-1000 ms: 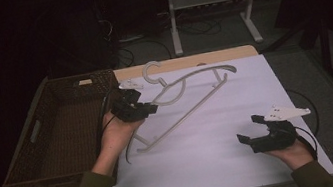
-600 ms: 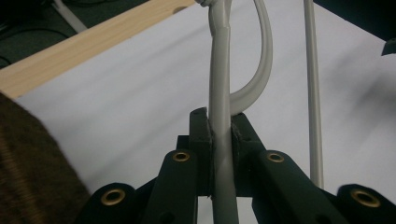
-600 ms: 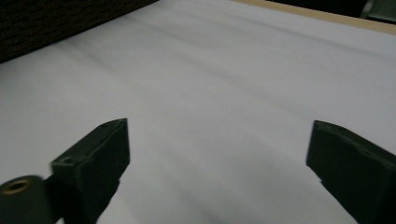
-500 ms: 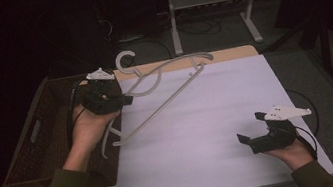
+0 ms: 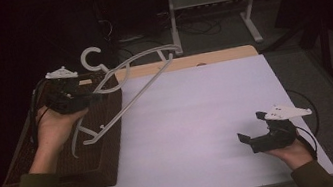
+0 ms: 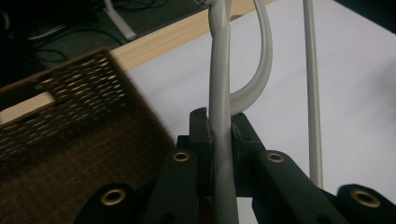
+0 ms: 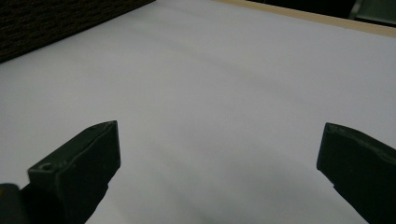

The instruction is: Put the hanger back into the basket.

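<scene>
A pale grey plastic clothes hanger (image 5: 127, 100) hangs in the air, tilted, with its hook (image 5: 91, 60) toward the far side. Its lower end is above the brown wicker basket (image 5: 112, 150) at the table's left. My left gripper (image 5: 96, 97) is shut on one arm of the hanger (image 6: 220, 88), which runs up between the two pads of the left gripper (image 6: 220, 128). My right gripper (image 5: 251, 126) rests low over the white sheet (image 5: 197, 109) at the near right. Its jaws have just been opening and stand wide in the right gripper view (image 7: 219, 149), with nothing between them.
The basket (image 6: 70, 107) takes up the left side of the table, and its dark edge (image 7: 56, 18) lies far ahead of my right gripper. A wooden table edge (image 5: 209, 58) borders the sheet at the back. A metal stand (image 5: 210, 0) and cables are on the floor beyond.
My left hand has carried the hanger left and upward, from over the sheet to above the basket. The right hand has stayed in place.
</scene>
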`<state>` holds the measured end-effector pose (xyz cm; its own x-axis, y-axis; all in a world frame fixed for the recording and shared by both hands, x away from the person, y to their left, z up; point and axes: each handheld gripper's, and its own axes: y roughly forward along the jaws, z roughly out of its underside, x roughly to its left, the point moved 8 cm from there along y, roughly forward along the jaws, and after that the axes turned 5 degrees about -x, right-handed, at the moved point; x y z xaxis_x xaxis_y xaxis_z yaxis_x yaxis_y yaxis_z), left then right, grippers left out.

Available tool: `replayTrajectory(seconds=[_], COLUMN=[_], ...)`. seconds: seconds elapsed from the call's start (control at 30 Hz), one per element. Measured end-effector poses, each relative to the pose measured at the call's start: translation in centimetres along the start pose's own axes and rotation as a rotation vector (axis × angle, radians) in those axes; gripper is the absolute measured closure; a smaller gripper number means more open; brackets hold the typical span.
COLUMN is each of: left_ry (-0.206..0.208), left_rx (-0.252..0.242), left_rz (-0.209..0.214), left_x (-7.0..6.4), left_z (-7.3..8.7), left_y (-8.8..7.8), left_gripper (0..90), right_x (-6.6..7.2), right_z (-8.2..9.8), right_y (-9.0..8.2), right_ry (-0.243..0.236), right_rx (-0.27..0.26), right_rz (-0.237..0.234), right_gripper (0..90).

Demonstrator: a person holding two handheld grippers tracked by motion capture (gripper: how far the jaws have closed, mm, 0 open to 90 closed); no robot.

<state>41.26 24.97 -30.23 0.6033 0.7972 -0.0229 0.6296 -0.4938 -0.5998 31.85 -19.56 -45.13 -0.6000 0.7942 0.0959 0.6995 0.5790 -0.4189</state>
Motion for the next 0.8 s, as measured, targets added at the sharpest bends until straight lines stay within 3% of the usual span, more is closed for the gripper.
replayTrajectory(seconds=[0.03, 0.07, 0.17, 0.2, 0.37, 0.4, 0.8], left_ry=[0.0, -0.01, -0.024, -0.026, -0.038, -0.038, -0.07], left_rx=[0.0, -0.002, -0.006, -0.007, -0.007, -0.007, 0.018], left_rz=[0.0, -0.019, -0.032, -0.047, -0.088, -0.088, -0.187], left_x=[0.0, 1.0, 2.0, 2.9, 5.1, 5.1, 10.5], left_z=[0.0, 0.3, 0.6, 1.0, 2.1, 2.1, 5.3], left_y=[0.0, -0.6, -1.1, -1.7, -2.9, -2.9, -5.4], left_gripper=[82.0, 82.0, 82.1, 82.0, 82.0, 82.1, 82.0], right_x=[0.0, 0.0, -0.1, -0.1, -0.1, -0.1, -0.2], right_z=[0.0, 0.0, 0.0, 0.0, 0.2, 0.2, 0.3], right_y=[0.0, 0.0, 0.1, 0.1, 0.1, 0.1, 0.2], right_ry=[-0.002, -0.002, -0.001, -0.002, -0.002, 0.002, 0.001], right_rx=[-0.001, -0.002, -0.002, -0.003, 0.007, 0.006, 0.01], right_rz=[0.0, 0.0, 0.002, 0.002, 0.002, 0.002, 0.007], right_gripper=[0.0, 0.0, 0.0, 0.0, 0.0, 0.0, 0.0])
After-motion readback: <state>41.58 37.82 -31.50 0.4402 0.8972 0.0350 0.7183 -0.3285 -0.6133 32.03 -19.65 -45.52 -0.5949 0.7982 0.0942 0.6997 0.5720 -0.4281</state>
